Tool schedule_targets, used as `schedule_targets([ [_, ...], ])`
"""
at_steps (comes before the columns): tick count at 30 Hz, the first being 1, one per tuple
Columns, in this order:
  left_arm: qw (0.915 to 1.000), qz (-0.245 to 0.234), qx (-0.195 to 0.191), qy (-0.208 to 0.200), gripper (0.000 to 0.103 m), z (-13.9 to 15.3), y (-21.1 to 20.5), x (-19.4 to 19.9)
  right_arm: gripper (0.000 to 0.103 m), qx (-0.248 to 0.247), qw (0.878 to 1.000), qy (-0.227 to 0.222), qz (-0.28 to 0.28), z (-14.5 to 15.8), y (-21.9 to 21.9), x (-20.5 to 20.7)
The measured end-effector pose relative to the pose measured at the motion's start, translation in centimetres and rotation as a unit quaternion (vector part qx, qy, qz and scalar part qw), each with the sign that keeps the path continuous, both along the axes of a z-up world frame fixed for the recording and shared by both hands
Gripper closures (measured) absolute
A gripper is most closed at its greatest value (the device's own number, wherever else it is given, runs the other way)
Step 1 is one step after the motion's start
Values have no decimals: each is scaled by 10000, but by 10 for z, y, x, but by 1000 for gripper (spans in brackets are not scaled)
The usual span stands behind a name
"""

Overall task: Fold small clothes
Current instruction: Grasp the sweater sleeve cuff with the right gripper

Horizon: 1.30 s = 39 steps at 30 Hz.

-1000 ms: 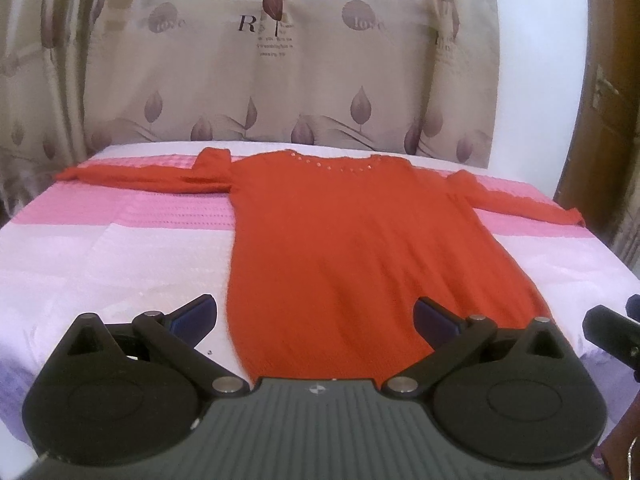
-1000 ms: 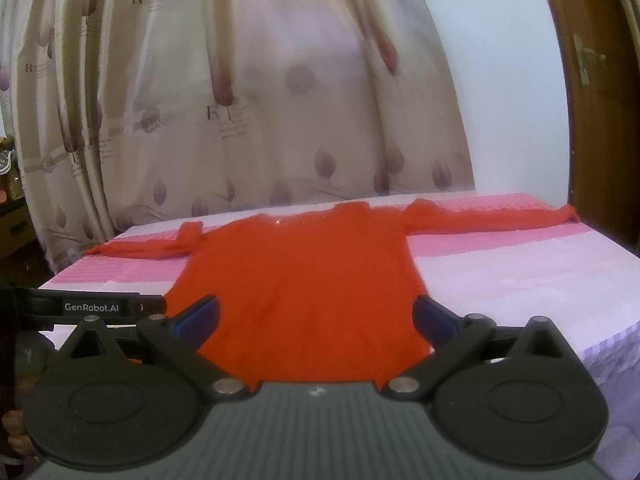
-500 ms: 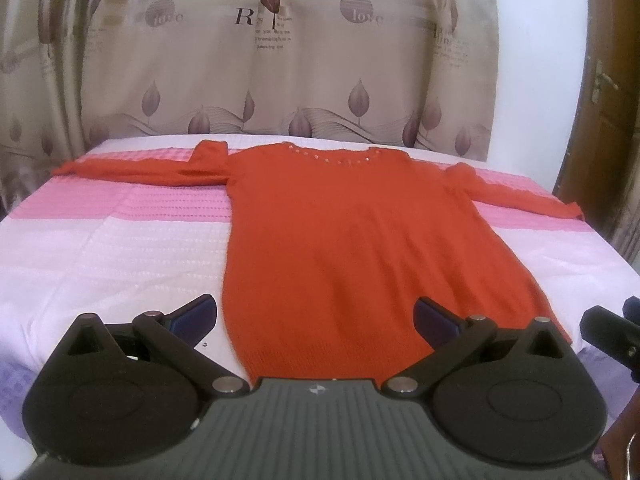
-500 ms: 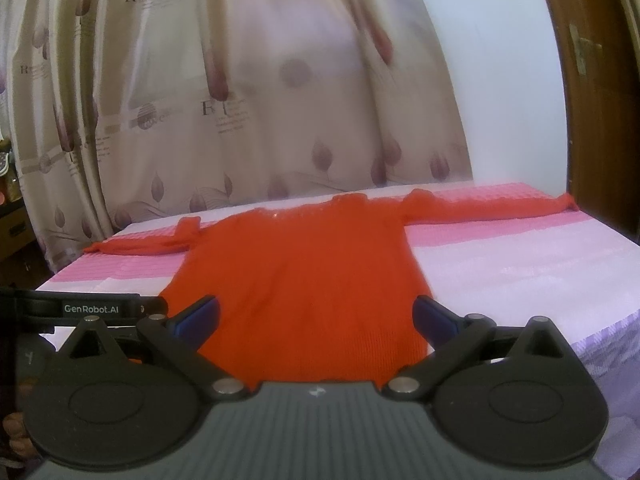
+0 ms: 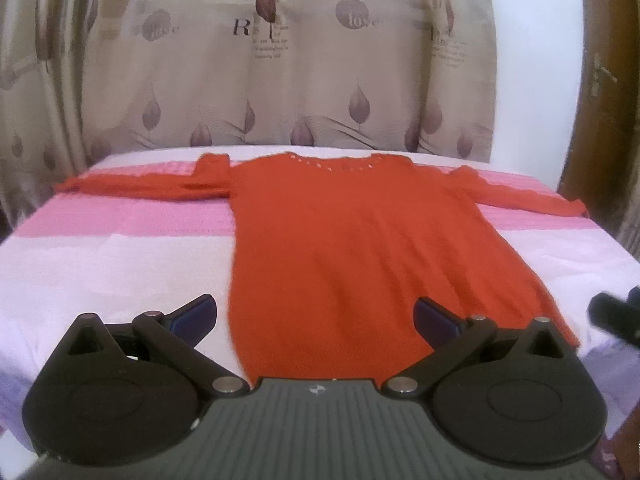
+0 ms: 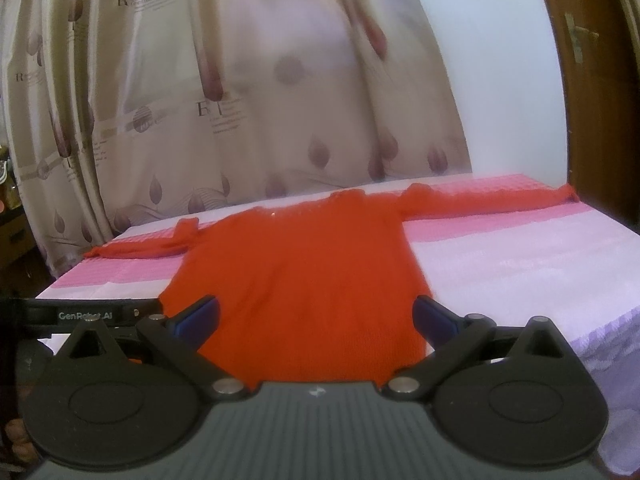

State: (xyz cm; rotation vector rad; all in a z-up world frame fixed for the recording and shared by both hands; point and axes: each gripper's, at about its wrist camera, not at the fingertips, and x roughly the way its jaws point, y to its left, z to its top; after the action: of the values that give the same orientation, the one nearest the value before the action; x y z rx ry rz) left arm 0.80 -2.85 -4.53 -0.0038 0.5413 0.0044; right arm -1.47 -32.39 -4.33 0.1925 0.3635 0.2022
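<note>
A red long-sleeved knit sweater (image 5: 352, 256) lies flat on the bed, neckline at the far end, both sleeves spread out sideways, hem nearest me. It also shows in the right wrist view (image 6: 304, 280). My left gripper (image 5: 314, 314) is open and empty, held above the hem near the bed's front edge. My right gripper (image 6: 314, 316) is open and empty, also above the hem, to the right of the left one. The right gripper's edge shows in the left wrist view (image 5: 616, 314).
The bed has a pink and white cover (image 5: 120, 264). A patterned beige curtain (image 5: 280, 72) hangs behind it. A brown wooden door (image 6: 600, 80) stands at the right, with a white wall (image 6: 500, 80) beside it.
Both grippers have risen and drawn back slightly, so the sweater sits lower in both views. Both stay open. The sweater has not moved.
</note>
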Motion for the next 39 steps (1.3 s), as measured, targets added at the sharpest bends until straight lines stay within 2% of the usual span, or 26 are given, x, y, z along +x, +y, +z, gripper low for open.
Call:
schedule_targets([
  [5,9999,25,96,-39,0,11,0,24,0,368,9990,-138,229,15,-27,37],
  [7,10000,-49,6,-85,0,15,3,38,0,638,9975,-159,269,18,-50,63],
  [9,9997,-91,-178,-151,0,17,10,53,0,1158,9925,-108,383,18,-83,96],
  [11,9991,3,-323,-271,0,20,27,63,0,1737,9845,128,193,13,-121,129],
  [13,9982,125,-381,-437,0,18,38,78,0,2327,9712,462,-203,3,-162,161],
  [17,9947,430,-408,-835,0,5,66,112,0,3536,9279,733,-924,-25,-248,216],
  [19,9930,742,-464,-793,0,-4,82,133,1,3977,9066,727,-1212,-38,-287,238],
  [20,9923,840,-565,-717,0,-8,93,143,5,4091,8995,725,-1354,-43,-303,248],
  [22,9902,1021,-788,-539,0,-19,112,162,14,4178,8909,770,-1605,-51,-330,269],
  [24,9868,1270,-888,-472,0,-27,125,176,35,4285,8815,855,-1788,-60,-353,288],
  [26,9838,1523,-816,-482,0,-32,132,186,43,4236,8770,983,-2046,-68,-372,307],
  [30,9821,1723,-573,-501,0,-41,145,195,42,4151,8672,1094,-2524,-82,-396,334],
  [33,9829,1602,-854,-315,0,-45,153,200,42,4069,8625,1260,-2731,-89,-407,349],
  [36,9813,1649,-988,15,0,-50,157,208,45,4056,8646,1230,-2699,-94,-408,360],
  [38,9796,1693,-1065,181,0,-54,157,208,46,3880,8727,1176,-2721,-94,-406,367],
  [39,9791,1713,-1079,193,0,-54,158,208,58,3802,8760,1173,-2726,-96,-407,375],
])
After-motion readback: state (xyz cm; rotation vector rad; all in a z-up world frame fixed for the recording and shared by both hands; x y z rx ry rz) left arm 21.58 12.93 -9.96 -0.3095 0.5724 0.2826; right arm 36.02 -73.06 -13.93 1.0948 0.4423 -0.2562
